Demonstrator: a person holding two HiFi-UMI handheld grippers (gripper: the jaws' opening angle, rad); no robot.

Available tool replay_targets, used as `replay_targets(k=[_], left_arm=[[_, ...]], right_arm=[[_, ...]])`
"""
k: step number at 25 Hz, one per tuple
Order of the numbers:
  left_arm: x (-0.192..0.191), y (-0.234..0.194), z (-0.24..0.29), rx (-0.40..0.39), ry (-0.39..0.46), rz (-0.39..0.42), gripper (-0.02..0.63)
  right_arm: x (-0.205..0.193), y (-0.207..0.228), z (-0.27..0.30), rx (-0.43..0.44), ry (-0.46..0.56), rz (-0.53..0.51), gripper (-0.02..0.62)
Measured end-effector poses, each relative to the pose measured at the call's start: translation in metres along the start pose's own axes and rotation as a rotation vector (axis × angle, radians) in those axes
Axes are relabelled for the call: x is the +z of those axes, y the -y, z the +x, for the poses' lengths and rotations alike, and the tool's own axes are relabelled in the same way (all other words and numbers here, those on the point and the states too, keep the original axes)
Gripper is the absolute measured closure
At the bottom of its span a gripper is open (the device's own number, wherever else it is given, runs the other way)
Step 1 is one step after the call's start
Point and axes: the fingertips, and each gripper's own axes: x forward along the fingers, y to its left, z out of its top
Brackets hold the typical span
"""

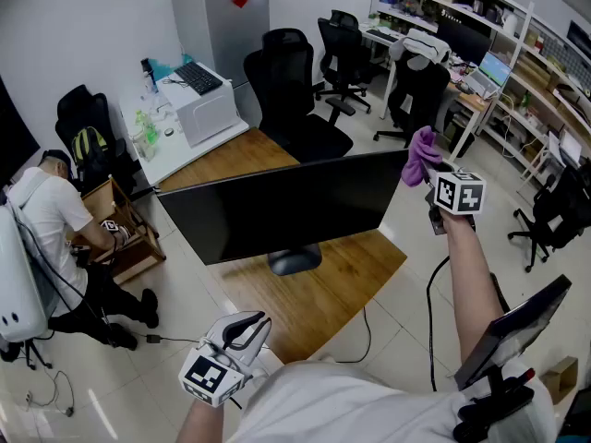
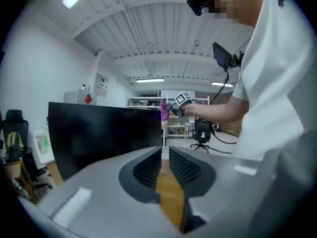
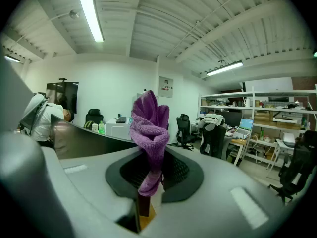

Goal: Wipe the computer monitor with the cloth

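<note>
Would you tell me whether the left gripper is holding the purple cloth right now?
No, the purple cloth is clamped in the right gripper, while the left gripper has nothing between its jaws.

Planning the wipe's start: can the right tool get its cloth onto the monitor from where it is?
Probably yes. The right tool, shut on the purple cloth, is beside the monitor's upper right corner, and nothing shows between them.
</note>
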Motion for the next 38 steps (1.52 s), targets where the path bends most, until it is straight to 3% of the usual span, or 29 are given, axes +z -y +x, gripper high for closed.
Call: replay_targets(k=[5, 19, 38], left_arm=[[-0.016, 0.004, -0.016, -0.025, -0.010, 0.000, 0.536], [-0.025, -0.017, -0.037, -0.039, -0.026, 0.000, 0.537], [-0.032, -0.046, -0.084, -0.035, 0.036, -0.037, 0.535]], right_arm=[[-0.021, -0.015, -0.004, 0.004, -0.027, 0.026, 0.548], [-0.006, -0.074, -0.005, 0.043, -0.005, 0.011, 0.548], [0.019, -0.165, -0.001, 0.097, -0.006, -0.037, 0.548]])
